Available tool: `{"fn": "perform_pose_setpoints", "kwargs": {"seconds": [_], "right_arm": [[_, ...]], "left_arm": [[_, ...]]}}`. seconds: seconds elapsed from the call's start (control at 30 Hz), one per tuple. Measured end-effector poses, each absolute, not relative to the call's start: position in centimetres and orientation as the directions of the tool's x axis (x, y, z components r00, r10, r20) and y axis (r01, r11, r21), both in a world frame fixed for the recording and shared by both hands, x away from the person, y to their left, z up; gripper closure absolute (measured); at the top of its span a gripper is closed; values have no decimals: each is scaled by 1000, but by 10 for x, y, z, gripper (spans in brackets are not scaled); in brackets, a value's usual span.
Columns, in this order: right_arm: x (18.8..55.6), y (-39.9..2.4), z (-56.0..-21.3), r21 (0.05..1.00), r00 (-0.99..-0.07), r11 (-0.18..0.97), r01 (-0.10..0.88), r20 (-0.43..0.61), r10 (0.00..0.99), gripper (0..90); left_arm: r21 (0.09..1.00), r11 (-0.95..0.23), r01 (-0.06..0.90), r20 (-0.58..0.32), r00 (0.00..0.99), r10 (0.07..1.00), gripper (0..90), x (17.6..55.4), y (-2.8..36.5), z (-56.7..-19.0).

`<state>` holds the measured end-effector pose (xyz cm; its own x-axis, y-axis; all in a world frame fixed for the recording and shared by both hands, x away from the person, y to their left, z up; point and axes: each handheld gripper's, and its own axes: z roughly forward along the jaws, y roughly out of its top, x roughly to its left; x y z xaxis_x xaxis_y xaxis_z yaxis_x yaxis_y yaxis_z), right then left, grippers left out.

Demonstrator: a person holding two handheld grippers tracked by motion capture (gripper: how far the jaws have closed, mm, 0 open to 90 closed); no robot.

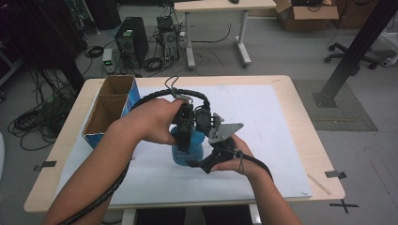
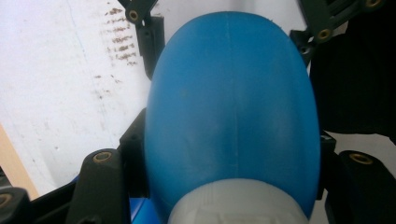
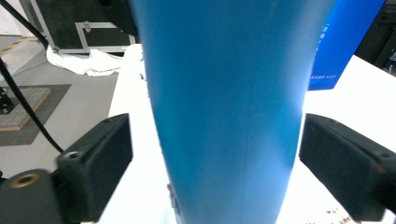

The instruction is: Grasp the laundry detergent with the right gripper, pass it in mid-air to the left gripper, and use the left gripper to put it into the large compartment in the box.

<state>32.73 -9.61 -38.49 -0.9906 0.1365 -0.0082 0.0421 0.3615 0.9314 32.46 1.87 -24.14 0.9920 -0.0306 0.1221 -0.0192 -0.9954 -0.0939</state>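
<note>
Fingers (image 2: 105, 182) of the left gripper (image 1: 185, 123) are clamped on the blue bottle (image 1: 187, 147), pads pressing both flanks beside its white neck. Fingers (image 3: 100, 163) of the right gripper (image 1: 206, 136) stand spread, clear of the bottle between them, with a gap on each side. Bottle location: centre of the high view, upright on the white surface (image 1: 263, 122). Left of it, at the surface's upper-left edge, sits an open cardboard box (image 1: 110, 110).

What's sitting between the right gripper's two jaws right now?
The blue bottle stands between them in the right gripper view, with a small gap on each side; the right gripper isn't pressing it.
</note>
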Motion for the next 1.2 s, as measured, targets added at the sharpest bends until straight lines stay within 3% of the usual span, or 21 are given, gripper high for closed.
{"fn": "perform_pose_setpoints", "kwargs": {"seconds": [0.07,0.47,0.9,1.03,1.2], "right_arm": [[327,-99,-383,932,-991,360,43,-5,132,22],[326,-117,-373,938,-990,345,24,-25,139,2],[331,-170,-353,927,-971,373,43,-49,233,2],[333,-189,-343,913,-962,405,49,-66,266,2],[337,-211,-331,896,-949,440,56,-89,302,3]], "left_arm": [[-100,-995,-1,109,994,-12,389,326,17,-240],[-108,-993,48,89,995,38,388,331,13,-237],[-129,-983,132,106,987,119,385,342,22,-229],[-131,-969,208,122,974,193,385,350,29,-223],[-94,-917,388,132,918,375,386,364,42,-209]]}}
